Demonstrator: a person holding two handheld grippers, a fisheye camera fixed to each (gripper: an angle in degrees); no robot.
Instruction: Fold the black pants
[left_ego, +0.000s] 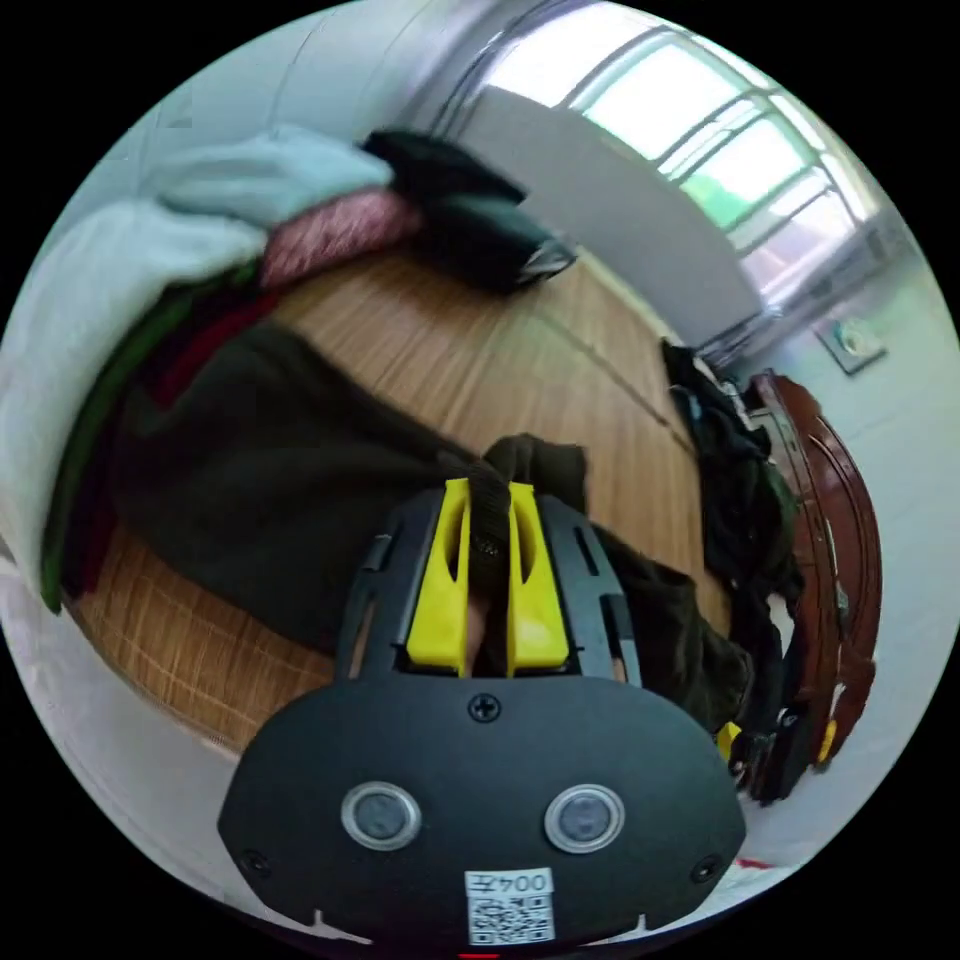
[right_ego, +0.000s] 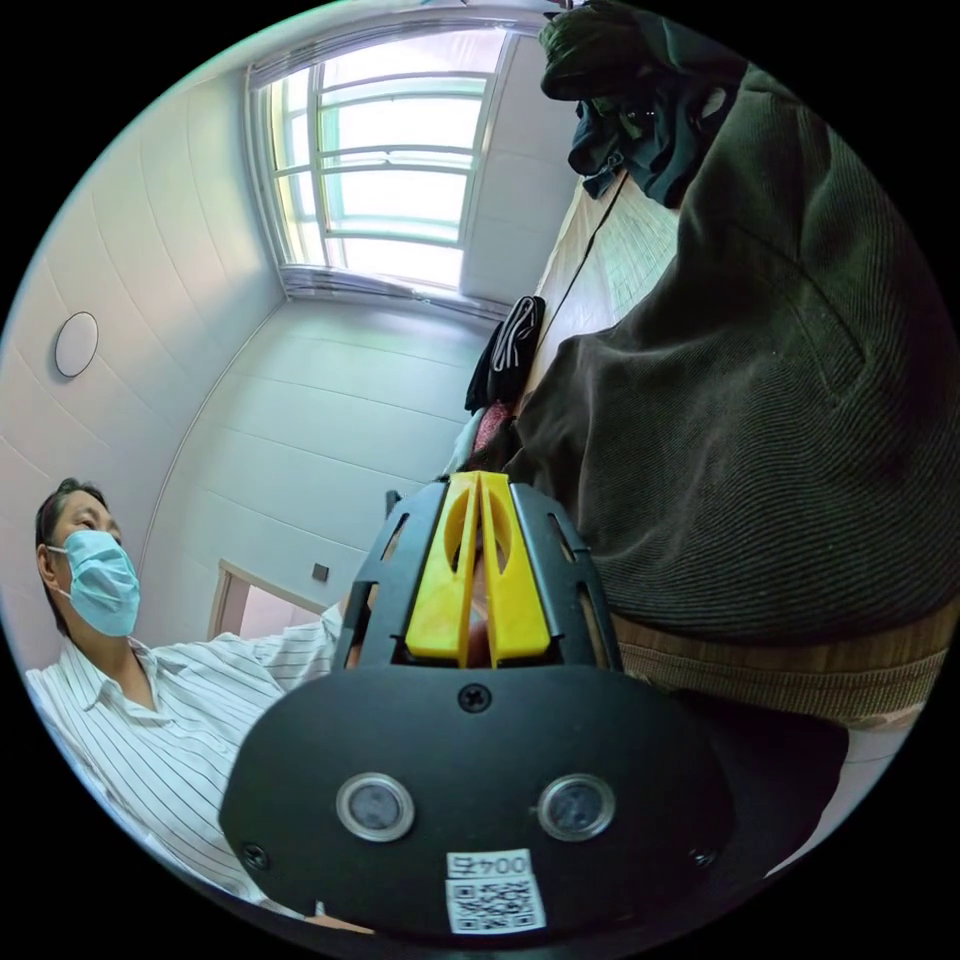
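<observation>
The black pants (left_ego: 260, 480) are dark corduroy and lie spread on a bamboo mat (left_ego: 480, 350). My left gripper (left_ego: 490, 490) is shut on a raised fold of them, with a dark strip of cloth pinched between its yellow jaws. In the right gripper view the pants (right_ego: 760, 400) lie close on the right, over the mat's edge (right_ego: 780, 670). My right gripper (right_ego: 478, 480) has its yellow jaws pressed together, with the tips at the rim of the pants. No cloth shows between those jaws.
A pile of pale, pink and black clothes (left_ego: 330, 225) lies at the mat's far side. A heap of dark clothes (left_ego: 740, 480) rests by a wooden frame (left_ego: 840, 530). A person in a striped shirt (right_ego: 150, 720) stands beside the mat, with a window (right_ego: 400, 160) behind.
</observation>
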